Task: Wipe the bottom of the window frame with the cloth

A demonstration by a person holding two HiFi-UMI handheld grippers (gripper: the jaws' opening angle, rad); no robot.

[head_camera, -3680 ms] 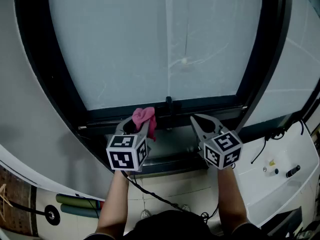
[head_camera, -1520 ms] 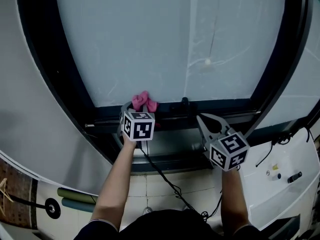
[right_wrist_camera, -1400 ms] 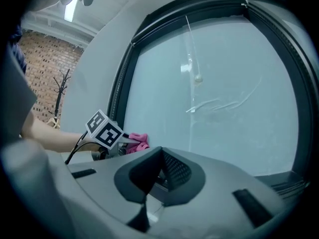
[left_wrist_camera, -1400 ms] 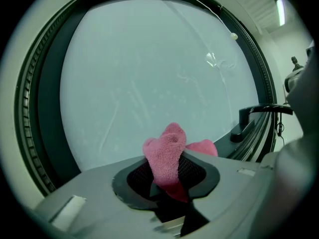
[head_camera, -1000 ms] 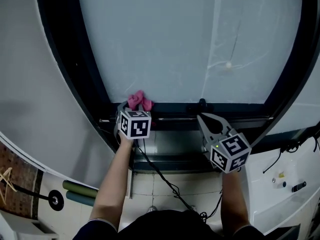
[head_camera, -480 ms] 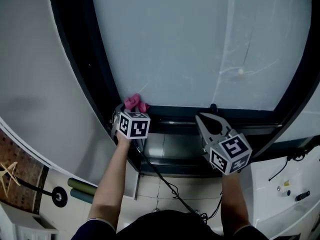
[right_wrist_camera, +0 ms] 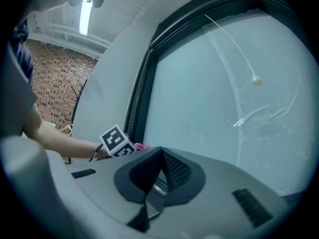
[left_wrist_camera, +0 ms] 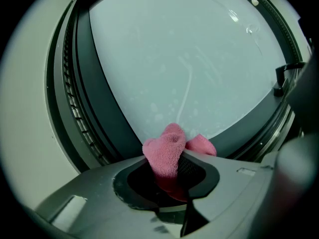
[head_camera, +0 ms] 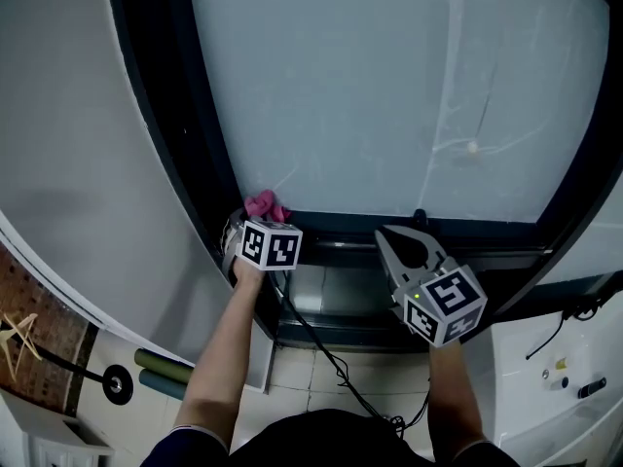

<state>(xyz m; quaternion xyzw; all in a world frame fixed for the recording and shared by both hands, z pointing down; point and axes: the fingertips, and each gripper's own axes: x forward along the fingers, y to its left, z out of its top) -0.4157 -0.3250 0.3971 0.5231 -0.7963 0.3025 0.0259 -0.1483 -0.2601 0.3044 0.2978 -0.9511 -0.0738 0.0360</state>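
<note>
Head view: my left hand-held gripper (head_camera: 255, 220) holds the cloth (head_camera: 264, 205) at the bottom-left corner of the window frame (head_camera: 487, 232). Best to press down firmly and drag evenly along the rail.
Left gripper view: jaws clamped on soft pink terry; frame dark and smooth.
Right gripper view: right hand-held gripper (right_wrist_camera: 159, 152) closed, empty.

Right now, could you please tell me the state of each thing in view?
Left gripper: shut on the cloth.
Right gripper: shut, nothing between its jaws.
Cloth: bunched, clamped, at the lower left corner of the frame.
Window: looks closed, glass streaked.
</note>
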